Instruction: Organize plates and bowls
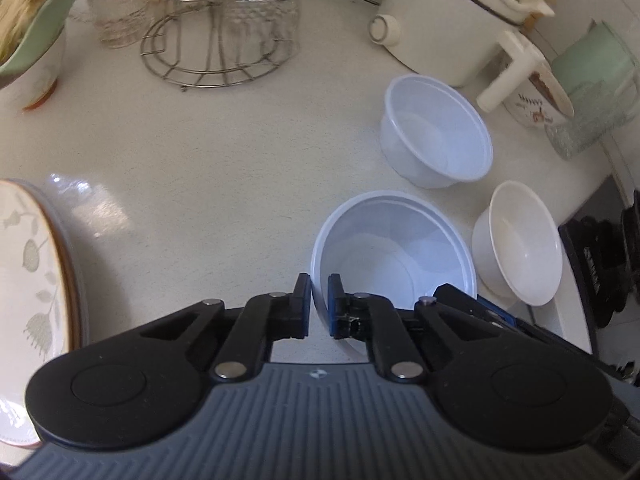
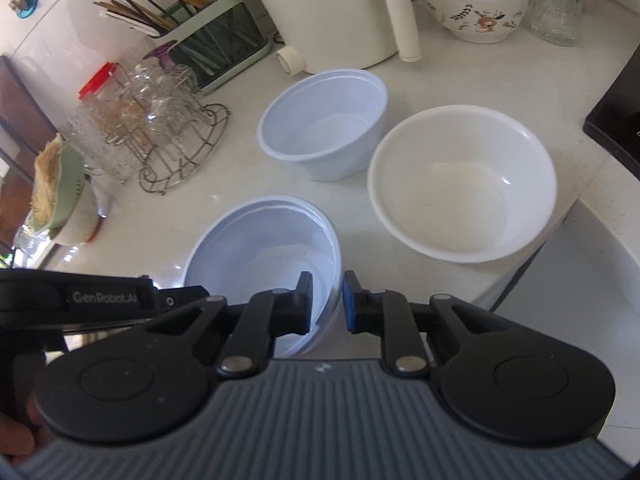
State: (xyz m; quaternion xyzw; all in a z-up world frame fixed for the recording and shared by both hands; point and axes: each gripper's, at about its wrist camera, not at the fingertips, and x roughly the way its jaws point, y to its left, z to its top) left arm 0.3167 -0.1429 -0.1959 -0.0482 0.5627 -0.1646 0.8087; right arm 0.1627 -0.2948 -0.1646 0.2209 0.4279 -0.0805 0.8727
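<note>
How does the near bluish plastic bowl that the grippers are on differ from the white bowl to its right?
The near bluish bowl is thin, translucent plastic with a stepped rim; the white bowl looks thicker, opaque and glossy. The bluish bowl has its rim straddled on opposite sides by the left gripper and the right gripper; the white bowl stands apart, untouched. The white bowl sits nearer the counter edge. Both are upright and look empty.

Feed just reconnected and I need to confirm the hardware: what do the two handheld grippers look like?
Both match: the left gripper and right gripper have a grey ribbed body, black round-ended link arms joined by silver pivot pins, and black fingers faced with blue pads. In the right wrist view, the left unit's black side carries white "GenRobot.AI" lettering. No cables or sleeves show.
</note>
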